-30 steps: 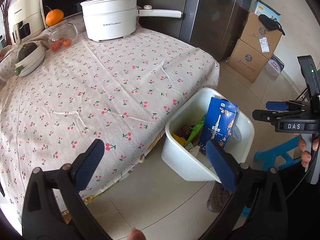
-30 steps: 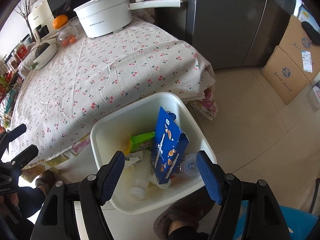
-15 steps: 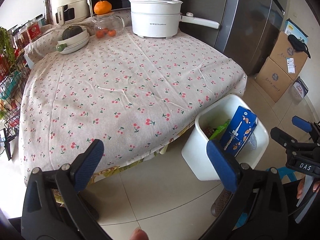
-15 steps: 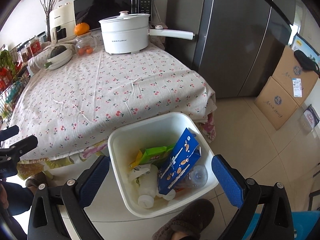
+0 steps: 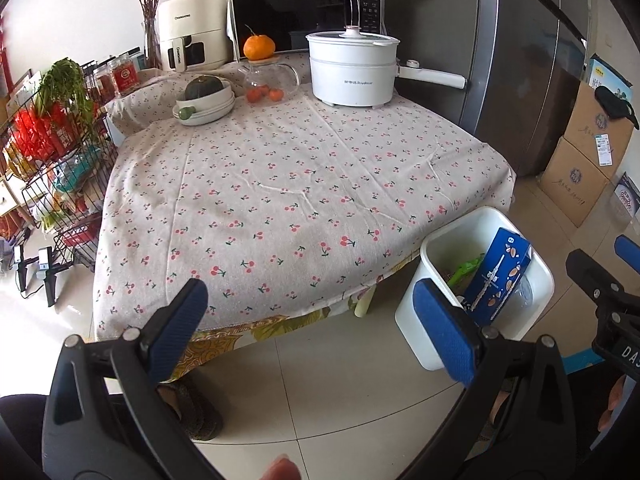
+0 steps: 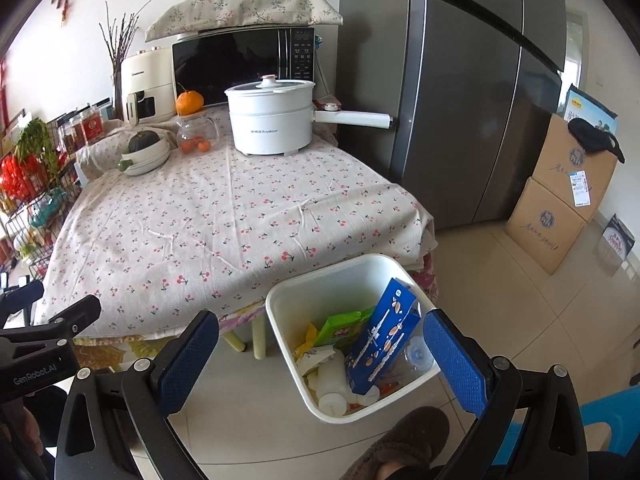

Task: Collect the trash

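Both views have pulled back from the bin since a second ago, so I now see the whole cherry-print surface [image 5: 304,184]. My left tongs [image 5: 312,322] and right tongs [image 6: 320,358] hang apart, gripping nothing. On the floor at the surface's near right corner sits the white trash bin [image 6: 298,354], holding a blue carton [image 6: 382,338] leaning inside, a green packet [image 6: 344,326] and a white bottle [image 6: 332,386]. Far back stands a white pot [image 5: 352,70].
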A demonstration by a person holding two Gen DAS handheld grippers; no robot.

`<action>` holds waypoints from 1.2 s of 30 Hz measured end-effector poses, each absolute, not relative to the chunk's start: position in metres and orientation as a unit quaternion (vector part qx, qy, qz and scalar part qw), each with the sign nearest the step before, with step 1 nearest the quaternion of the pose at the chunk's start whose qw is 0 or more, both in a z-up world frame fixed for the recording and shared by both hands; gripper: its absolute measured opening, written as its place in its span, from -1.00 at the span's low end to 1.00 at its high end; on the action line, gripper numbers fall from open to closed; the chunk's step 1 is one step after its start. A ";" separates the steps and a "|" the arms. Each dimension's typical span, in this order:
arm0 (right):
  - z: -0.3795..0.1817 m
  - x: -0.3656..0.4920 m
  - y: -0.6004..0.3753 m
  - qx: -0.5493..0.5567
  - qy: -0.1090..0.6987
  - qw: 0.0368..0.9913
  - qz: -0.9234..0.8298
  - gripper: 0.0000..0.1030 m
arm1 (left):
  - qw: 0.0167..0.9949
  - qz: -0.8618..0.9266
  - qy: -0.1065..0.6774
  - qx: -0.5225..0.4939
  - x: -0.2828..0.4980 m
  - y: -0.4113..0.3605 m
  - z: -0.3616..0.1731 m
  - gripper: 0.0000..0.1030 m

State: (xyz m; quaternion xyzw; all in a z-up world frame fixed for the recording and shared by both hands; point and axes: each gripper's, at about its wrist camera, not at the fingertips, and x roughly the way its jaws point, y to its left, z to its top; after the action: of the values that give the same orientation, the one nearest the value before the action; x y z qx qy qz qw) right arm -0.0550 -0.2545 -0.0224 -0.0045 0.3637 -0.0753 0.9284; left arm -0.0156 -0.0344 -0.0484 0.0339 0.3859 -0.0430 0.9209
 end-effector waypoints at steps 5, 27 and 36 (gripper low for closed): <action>-0.013 -0.063 -0.250 -0.023 0.335 0.937 -0.091 1.00 | 0.930 -0.037 0.364 0.042 -0.023 -0.037 -0.038 0.98; -0.017 -0.062 -0.250 -0.028 0.335 0.936 -0.105 1.00 | 0.939 -0.040 0.341 0.030 -0.031 -0.042 -0.030 0.98; -0.017 -0.062 -0.251 -0.028 0.333 0.937 -0.105 1.00 | 0.939 -0.039 0.341 0.030 -0.031 -0.043 -0.030 0.98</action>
State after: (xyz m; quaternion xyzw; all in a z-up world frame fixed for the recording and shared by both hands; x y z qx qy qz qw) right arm -0.0617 -0.2508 -0.0175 -0.0277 0.3330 -0.1047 0.9367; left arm -0.0310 -0.0434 -0.0298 0.0296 0.3414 -0.0389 0.9387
